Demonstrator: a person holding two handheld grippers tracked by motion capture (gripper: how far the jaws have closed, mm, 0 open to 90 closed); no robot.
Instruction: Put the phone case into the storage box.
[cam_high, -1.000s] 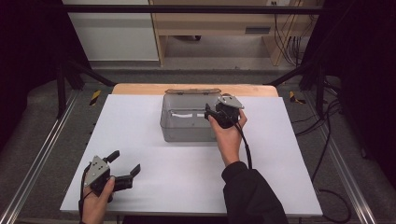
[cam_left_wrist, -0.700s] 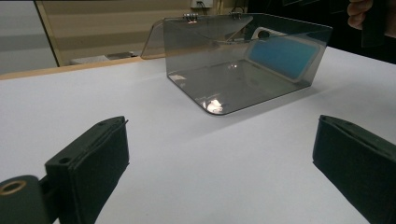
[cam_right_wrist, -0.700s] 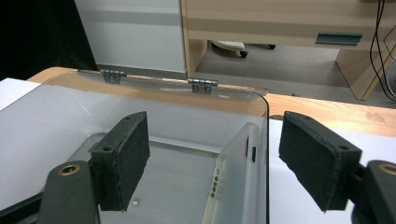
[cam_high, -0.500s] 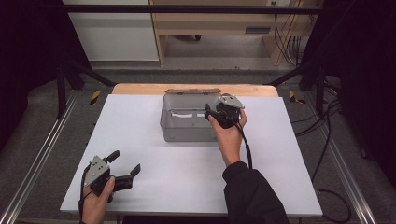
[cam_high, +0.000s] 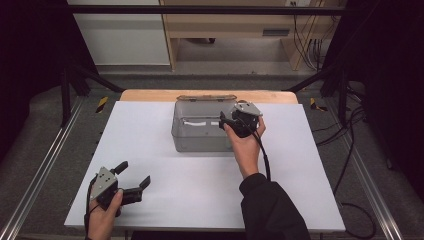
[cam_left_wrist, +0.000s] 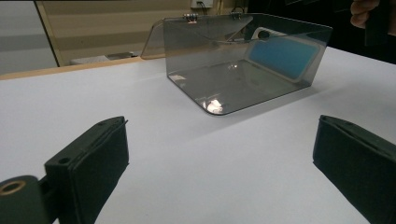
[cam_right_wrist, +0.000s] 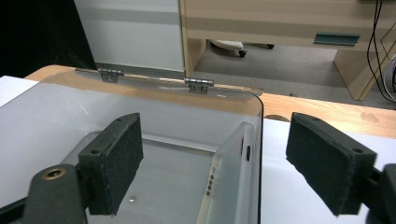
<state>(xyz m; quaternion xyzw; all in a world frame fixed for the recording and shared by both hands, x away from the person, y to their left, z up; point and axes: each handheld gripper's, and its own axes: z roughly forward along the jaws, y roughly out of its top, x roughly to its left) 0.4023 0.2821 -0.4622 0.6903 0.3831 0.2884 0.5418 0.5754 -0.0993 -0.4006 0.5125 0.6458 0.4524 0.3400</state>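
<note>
Only my right gripper (cam_high: 226, 121) has changed, jaws just widening around the white phone (cam_right_wrist: 227, 179) leaning inside the clear hinged box (cam_high: 200, 131) mid-bench; I'd withdraw straight. Left gripper (cam_high: 132, 176) idles agape.

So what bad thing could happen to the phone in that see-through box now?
The phone leans on edge against the box wall, so it might tip flat. The right gripper has just been opening, its jaws either side of that wall; a careless lift could knock the box or the folded-back lid.
</note>
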